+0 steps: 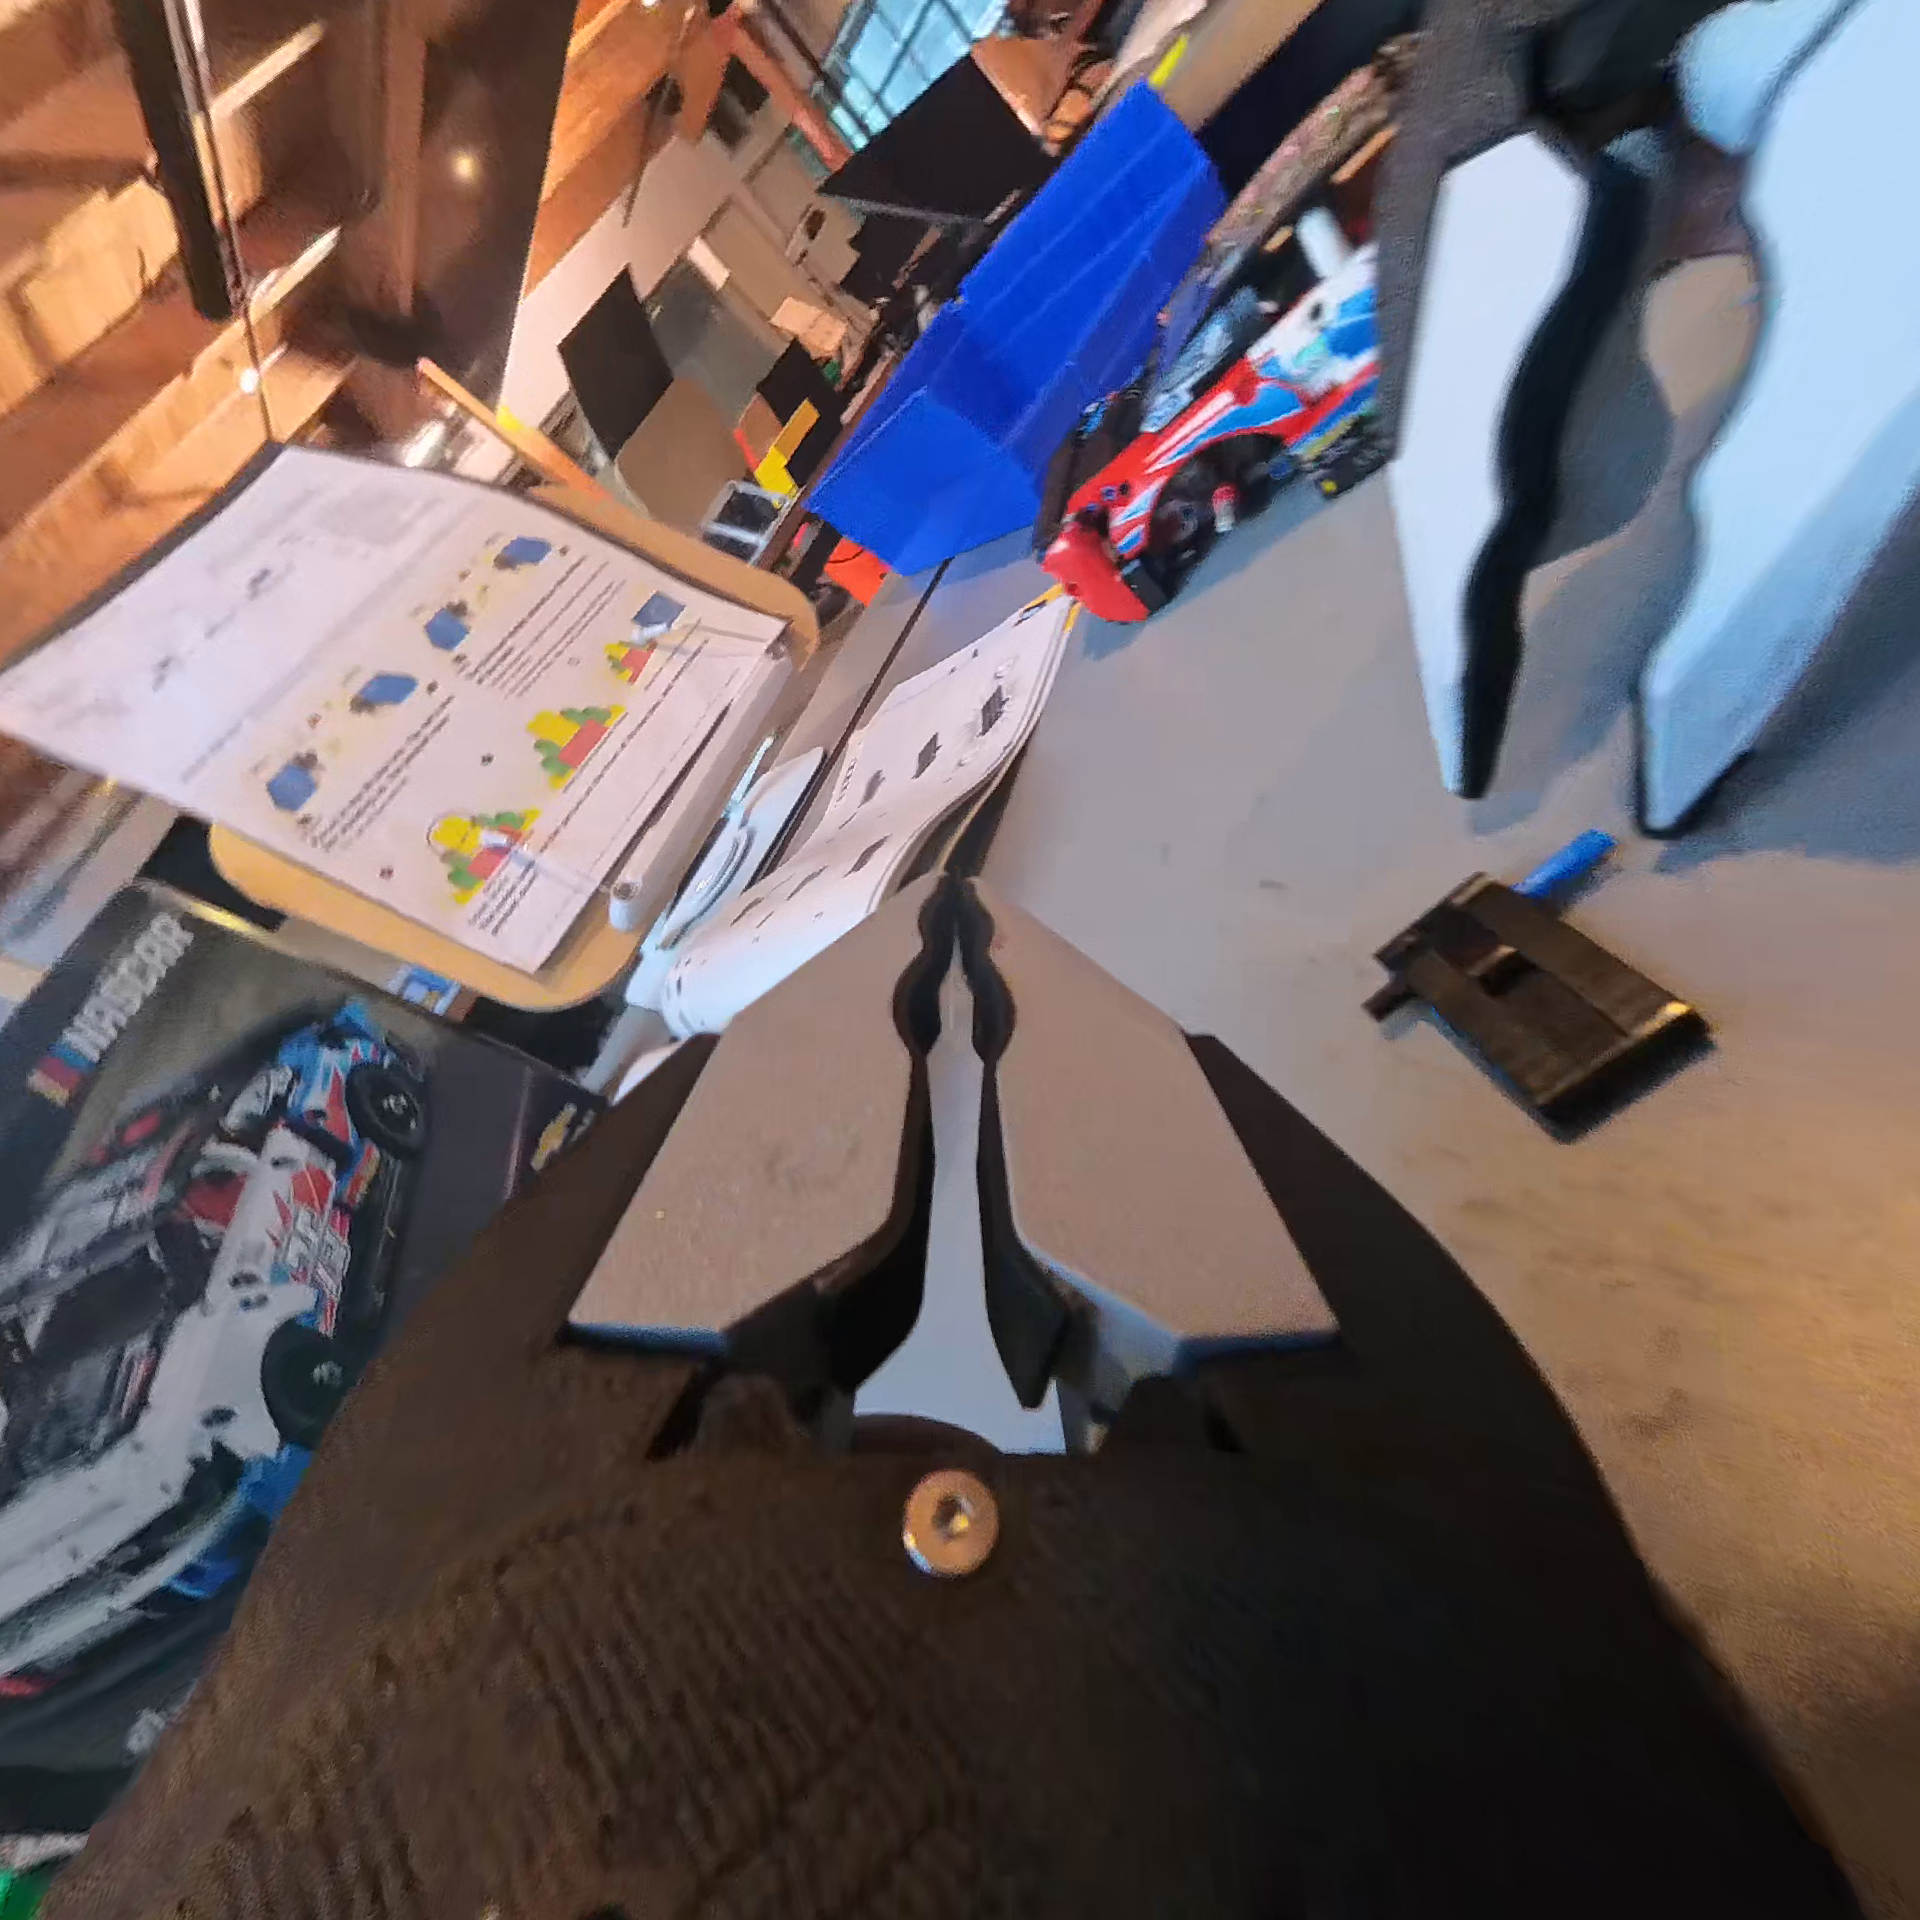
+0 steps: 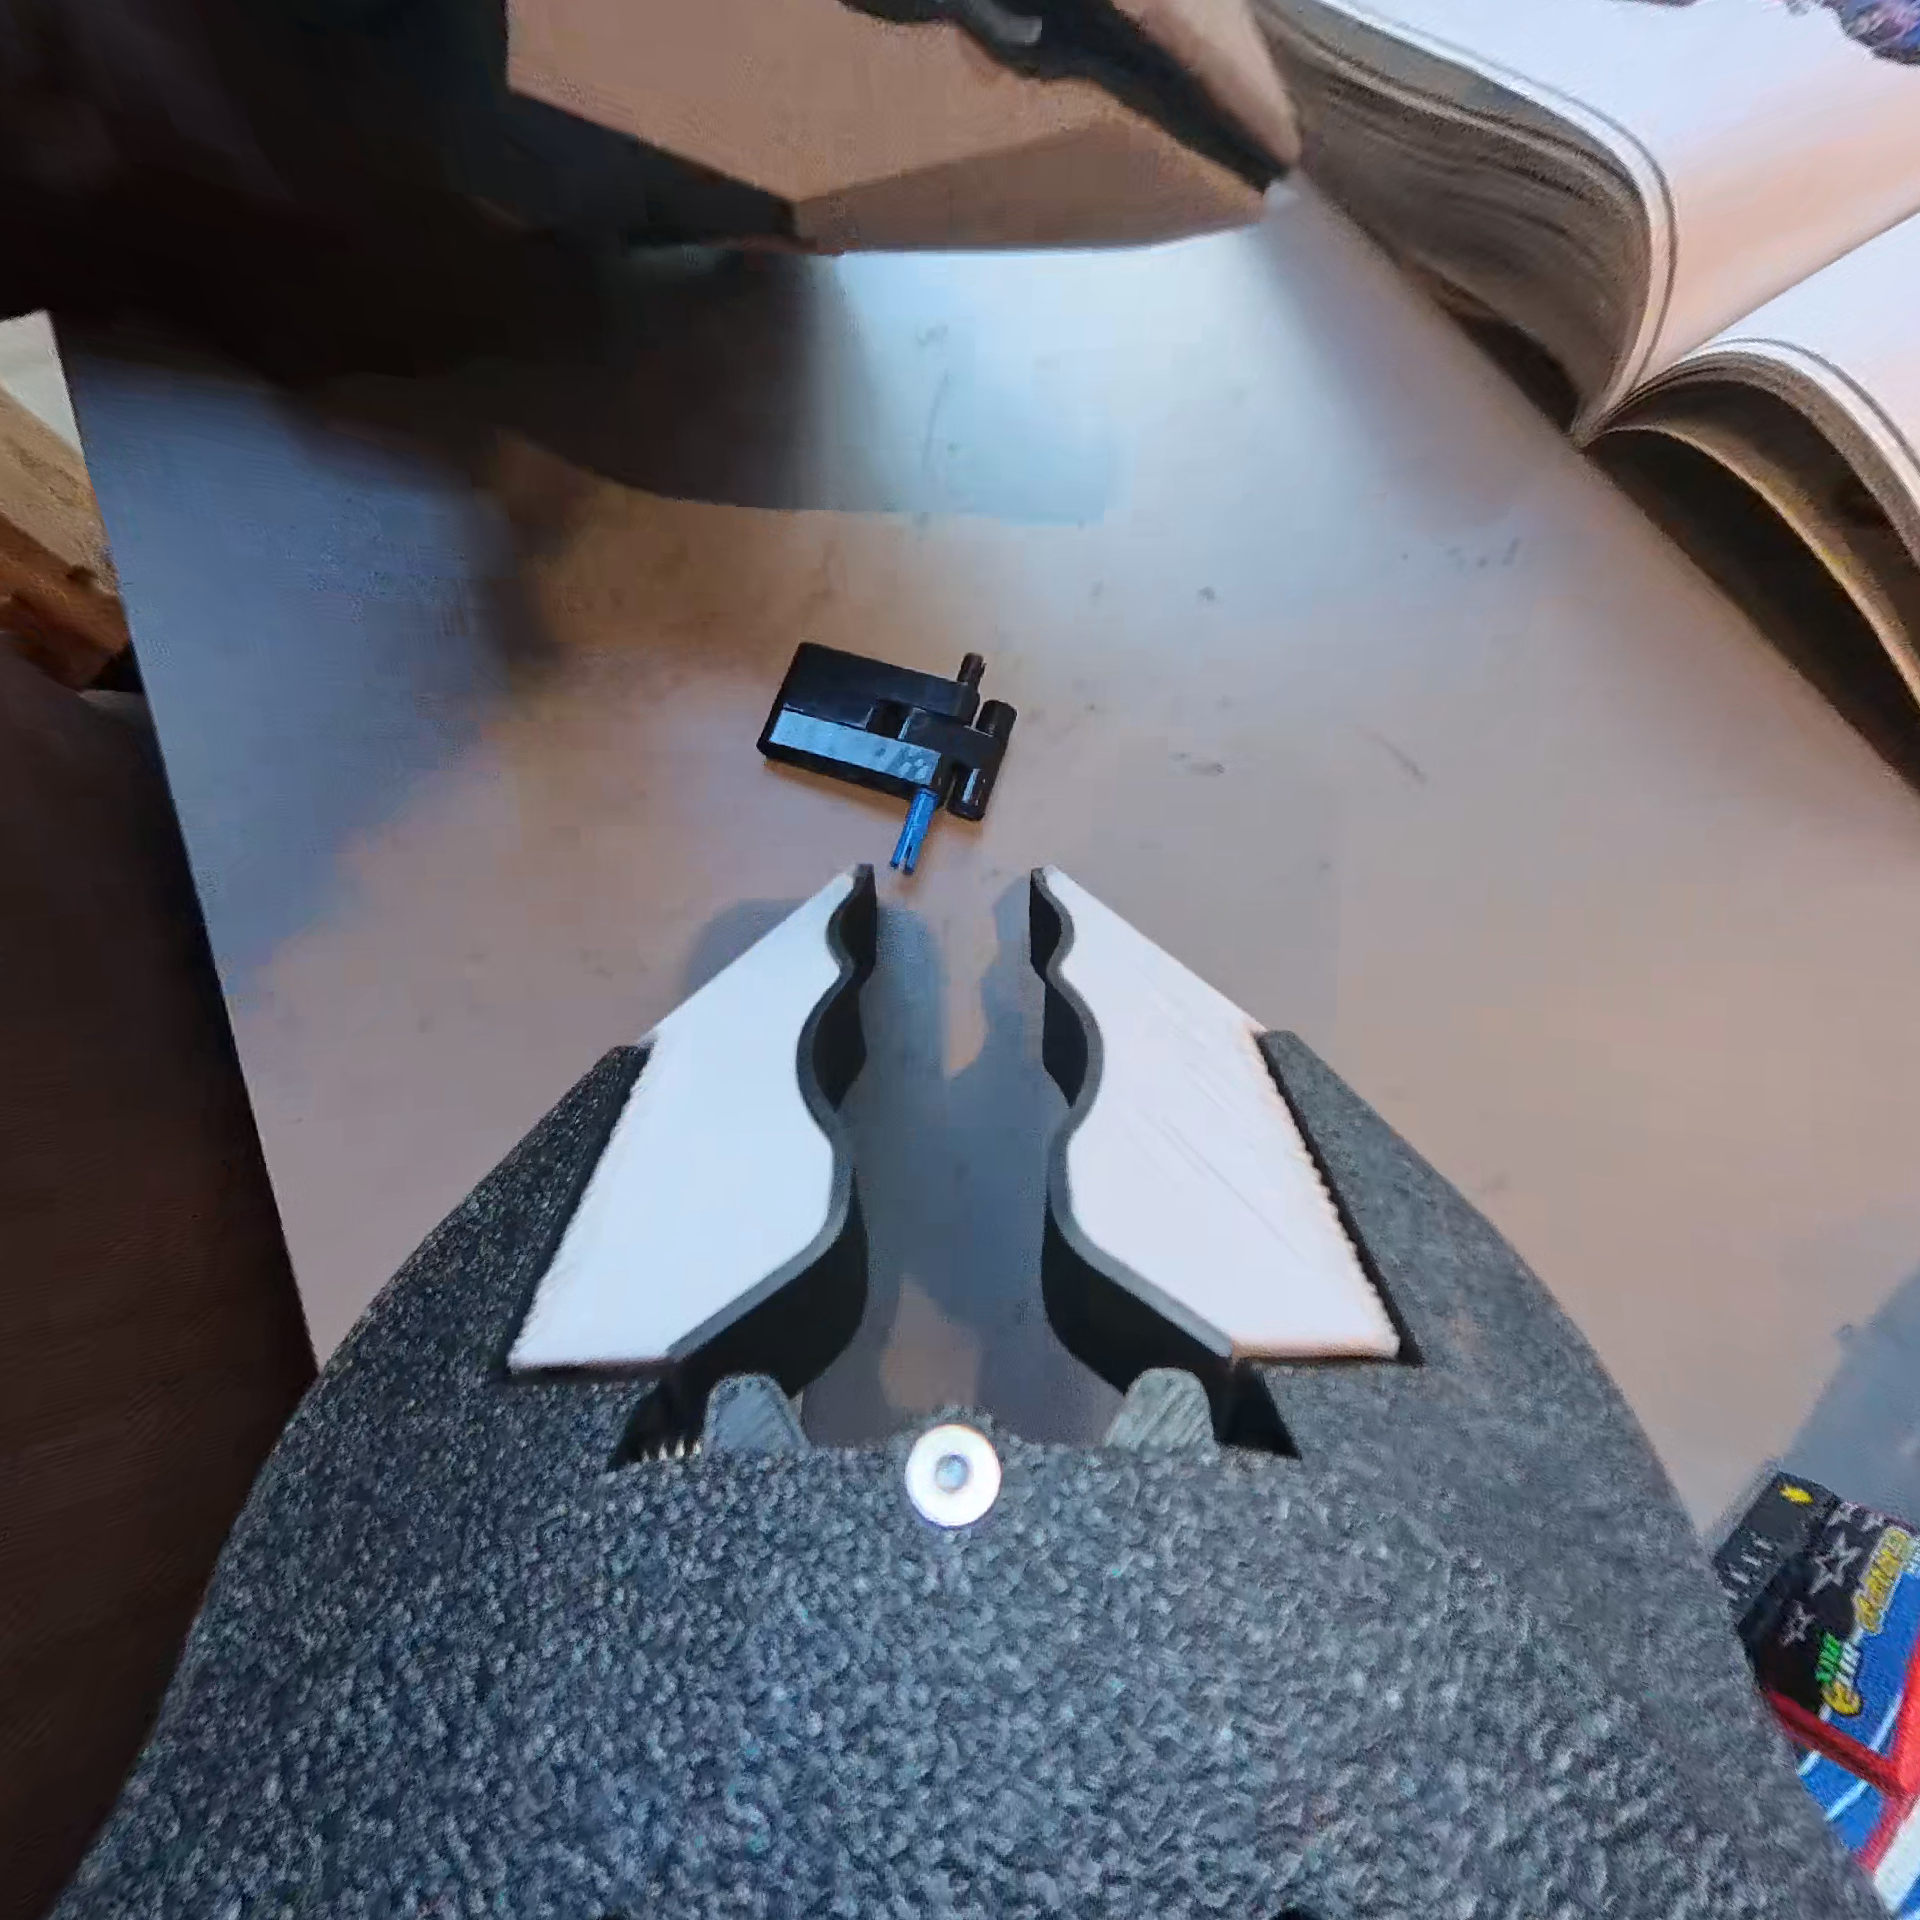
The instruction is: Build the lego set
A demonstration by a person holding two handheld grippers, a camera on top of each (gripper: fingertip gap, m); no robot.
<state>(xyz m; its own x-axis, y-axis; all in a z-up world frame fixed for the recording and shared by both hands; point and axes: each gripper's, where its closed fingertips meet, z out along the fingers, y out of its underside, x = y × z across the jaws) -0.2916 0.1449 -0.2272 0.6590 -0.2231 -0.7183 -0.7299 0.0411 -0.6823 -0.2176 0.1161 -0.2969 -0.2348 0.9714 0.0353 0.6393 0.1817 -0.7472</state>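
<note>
A small black lego assembly [image 2: 883, 732] with a blue pin [image 2: 914, 831] sticking out lies flat on the grey table. It also shows in the left wrist view [image 1: 1538, 1003], with the blue pin [image 1: 1564, 862] at its far end. My right gripper [image 2: 951, 883] is open and empty, its tips just short of the blue pin; it appears at the upper right of the left wrist view [image 1: 1569, 800]. My left gripper [image 1: 956, 894] is shut and empty, raised and tilted, well left of the assembly.
An open instruction booklet [image 1: 914, 790] lies ahead of the left gripper, and at the right wrist view's upper right [image 2: 1662, 239]. A printed sheet on a wooden board [image 1: 416, 675], a blue bin [image 1: 1018, 353], a red model car [image 1: 1216, 468] and the set's box [image 1: 208, 1247] surround the work area. My right fingertips sit around 11 centimeters from my left ones.
</note>
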